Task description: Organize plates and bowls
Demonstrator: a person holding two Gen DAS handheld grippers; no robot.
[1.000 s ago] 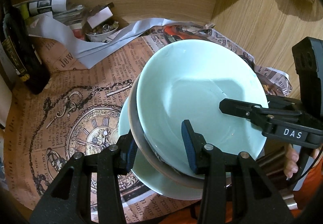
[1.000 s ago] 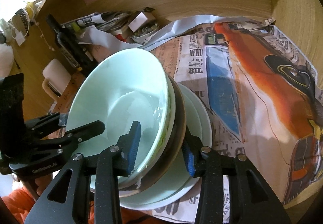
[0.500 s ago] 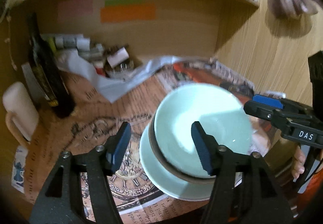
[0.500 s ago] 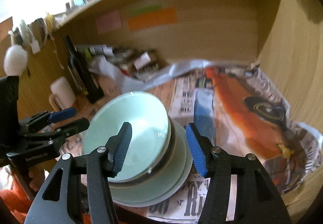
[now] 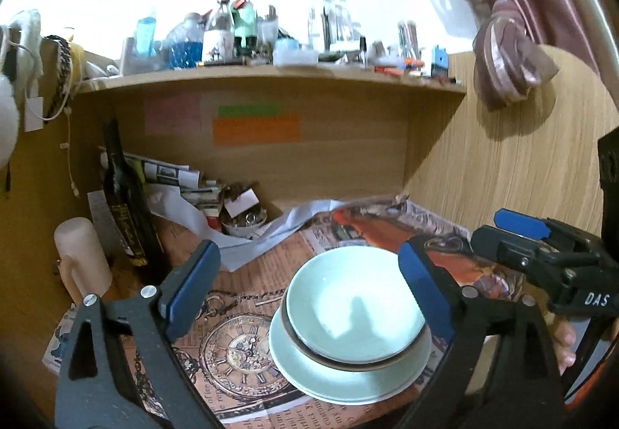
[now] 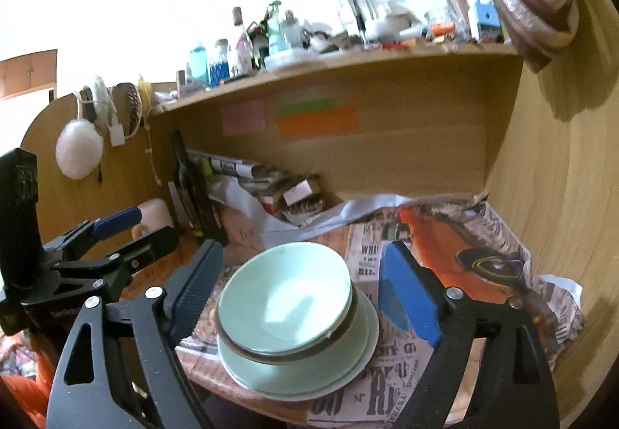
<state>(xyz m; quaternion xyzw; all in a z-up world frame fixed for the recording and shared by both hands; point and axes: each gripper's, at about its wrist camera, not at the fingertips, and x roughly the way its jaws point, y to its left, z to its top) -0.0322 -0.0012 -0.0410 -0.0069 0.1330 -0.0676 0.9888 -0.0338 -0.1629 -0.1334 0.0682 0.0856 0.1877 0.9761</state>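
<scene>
Standing wide, empty, jaws just opened: left gripper [image 5: 305,282], right gripper [image 6: 298,286] (bowl stack [image 5: 354,307] apart; dark bottle [image 5: 125,204] behind).

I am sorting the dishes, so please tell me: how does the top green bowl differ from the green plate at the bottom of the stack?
The top green bowl is deep; the green plate is shallow. The bowl is narrower, and the plate's rim sticks out around the stack. Both are pale green.

Both the left gripper [image 5: 309,286] and the right gripper [image 6: 300,284] are black plastic with blue pads, silver screws, and white lettering.
</scene>
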